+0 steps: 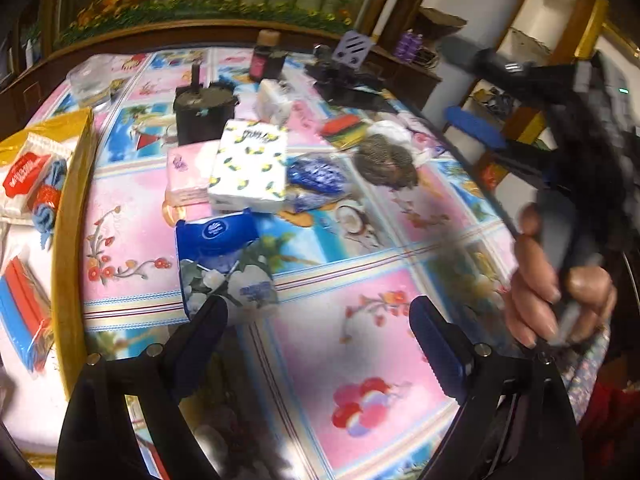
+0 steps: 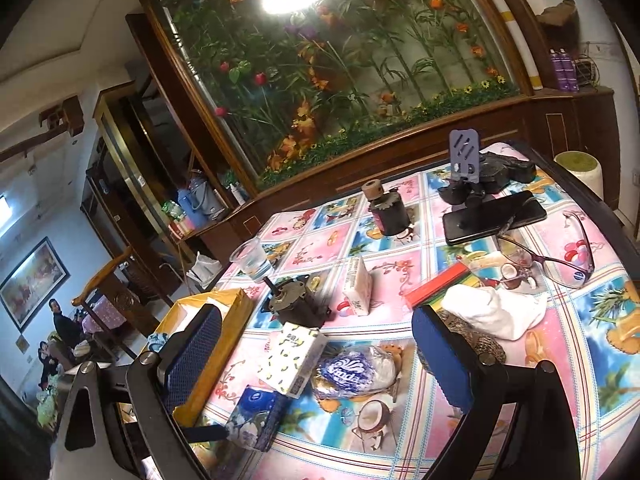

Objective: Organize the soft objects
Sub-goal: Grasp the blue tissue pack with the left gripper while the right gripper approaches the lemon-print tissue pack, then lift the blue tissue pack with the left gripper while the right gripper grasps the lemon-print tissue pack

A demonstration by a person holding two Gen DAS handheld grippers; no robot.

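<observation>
Both the left tongs (image 1: 318, 316) and the right tongs (image 2: 316, 356) stand wide open and hold nothing. The blue tissue pack (image 1: 224, 264) lies just beside the yellow box (image 1: 72, 216), so a sideways grip could slip off its soft wrapper.

The bench (image 2: 400, 432) wears a pink-and-blue picture cloth. On it lie a blue tissue pack (image 1: 224, 264), a lemon-print pack (image 1: 250, 166) beside a pink pack (image 1: 188, 174), a blue wrapped roll (image 2: 354, 372), a white cloth (image 2: 496, 312), glasses (image 2: 560, 260), a phone (image 2: 494, 218), a plastic cup (image 2: 252, 260) and a yellow box (image 1: 70, 216).
</observation>
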